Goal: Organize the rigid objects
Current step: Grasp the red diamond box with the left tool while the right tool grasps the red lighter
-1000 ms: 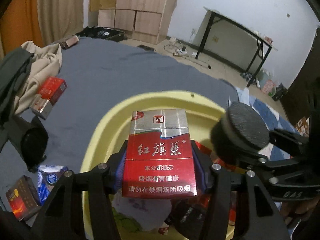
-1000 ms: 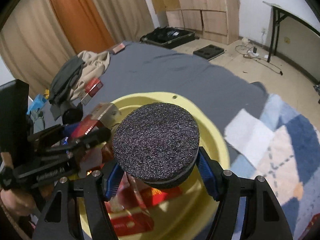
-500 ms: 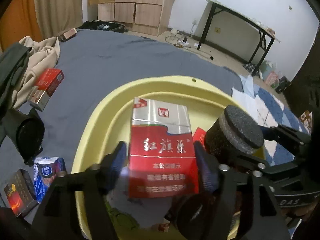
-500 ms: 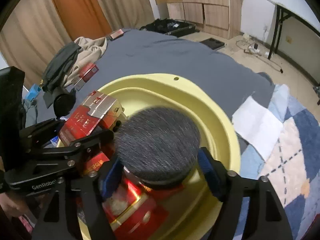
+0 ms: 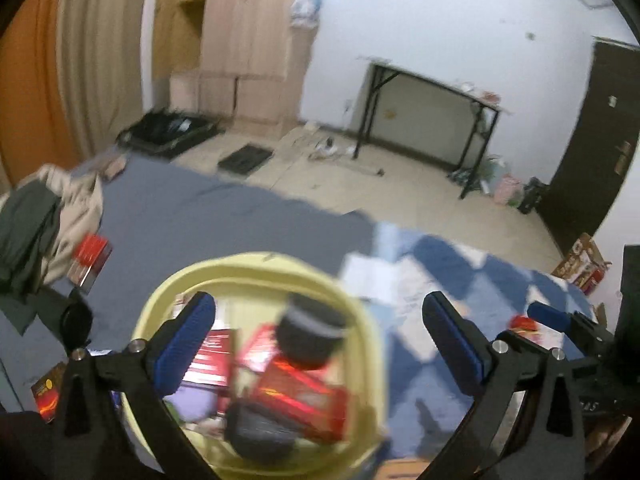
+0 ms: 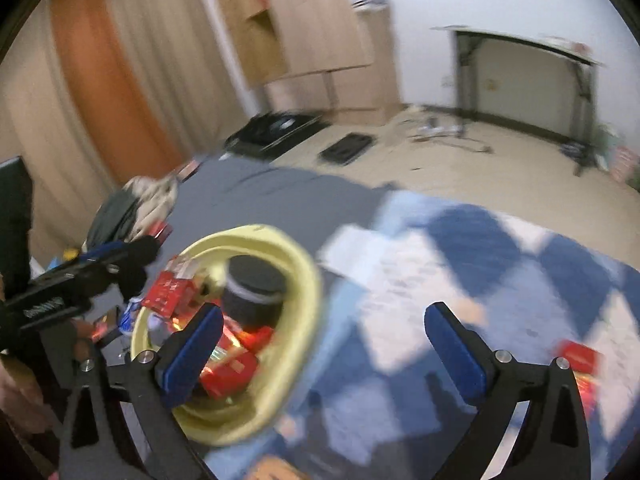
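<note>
Both views are pretty smeared, so take the small stuff loosely. Biggest thing on the bed is the grey sheet (image 5: 192,216), with a blue-and-white checked blanket (image 5: 440,280) next to it. The yellow basin (image 5: 356,320) sits where the two meet, and it's loaded: red cigarette packs (image 5: 296,392) piled up, plus a round black foam-topped jar (image 5: 312,336) resting on top of them.

Left gripper (image 5: 320,344) hangs above the basin with its jaws opening, spread wide, nothing pinched. The jar and packs lie below the gap, nearer the left finger, not touching either pad. Right gripper (image 6: 324,348) is the same deal, jaws opening and empty; the basin shows behind its left finger and checked blanket fills the gap.

Left view alone shows a dark door (image 5: 592,140) and a red pack (image 5: 90,258) beside the clothes heap (image 5: 44,216). Right view alone catches the left gripper from the side and a red pack (image 6: 576,356) out on the blanket.
</note>
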A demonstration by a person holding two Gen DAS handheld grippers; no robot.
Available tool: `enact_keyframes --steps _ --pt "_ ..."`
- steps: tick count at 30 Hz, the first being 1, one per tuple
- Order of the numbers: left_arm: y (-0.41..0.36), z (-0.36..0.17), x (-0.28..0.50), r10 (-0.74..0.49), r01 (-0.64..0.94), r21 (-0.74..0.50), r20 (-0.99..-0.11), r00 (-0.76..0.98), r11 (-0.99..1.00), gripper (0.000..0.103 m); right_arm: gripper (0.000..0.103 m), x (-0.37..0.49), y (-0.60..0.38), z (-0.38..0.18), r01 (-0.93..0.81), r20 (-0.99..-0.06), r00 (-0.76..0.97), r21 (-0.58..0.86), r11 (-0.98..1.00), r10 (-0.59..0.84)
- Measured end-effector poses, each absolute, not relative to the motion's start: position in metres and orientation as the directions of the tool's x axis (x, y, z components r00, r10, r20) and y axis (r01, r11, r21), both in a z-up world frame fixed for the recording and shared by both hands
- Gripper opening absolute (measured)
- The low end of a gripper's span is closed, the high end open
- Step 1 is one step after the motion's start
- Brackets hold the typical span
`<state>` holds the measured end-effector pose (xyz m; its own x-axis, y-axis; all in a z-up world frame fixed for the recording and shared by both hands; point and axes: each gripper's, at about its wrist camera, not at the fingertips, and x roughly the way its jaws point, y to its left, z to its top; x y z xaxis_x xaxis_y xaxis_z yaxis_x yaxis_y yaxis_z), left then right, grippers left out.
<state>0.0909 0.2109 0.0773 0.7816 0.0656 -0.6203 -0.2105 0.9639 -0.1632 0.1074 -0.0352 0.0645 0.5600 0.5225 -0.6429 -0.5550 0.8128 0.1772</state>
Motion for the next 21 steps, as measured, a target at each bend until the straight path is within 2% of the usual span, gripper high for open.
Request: enact_keyframes --steps 3,5,10,12,16,21 --pt "0.161 0.088 0.074 -0.011 -0.152 -0.232 -0.581 0.814 0.961 0.103 0.103 0.077 -0.100 0.079 -0.472 -0.618 0.637 0.159 0.867 0.460" --pt "0.128 0.083 0.062 -0.054 -0.100 -0.235 -0.572 0.818 0.967 0.103 0.103 0.056 -0.136 0.082 -0.424 -0.614 0.672 0.140 0.895 0.414" --pt "0.061 0.059 0.054 -0.097 0.039 -0.105 -0.634 0.767 0.994 0.103 0.103 -0.004 -0.214 0.076 -0.322 -0.633 0.706 0.113 0.940 0.318" --pt "0.053 0.054 0.052 -0.094 0.037 -0.102 -0.642 0.761 0.994 0.103 0.103 -0.024 -0.234 0.065 -0.290 -0.639 0.708 0.122 0.949 0.299" --pt "0.048 0.045 0.051 -0.129 0.006 -0.186 -0.656 0.744 0.982 0.103 0.103 -0.034 -0.251 0.041 -0.246 -0.674 0.682 0.152 0.957 0.282" --pt "0.046 0.034 0.054 -0.099 -0.010 -0.155 -0.674 0.732 0.988 0.103 0.102 -0.020 -0.237 0.011 -0.259 -0.717 0.633 0.160 0.953 0.292"
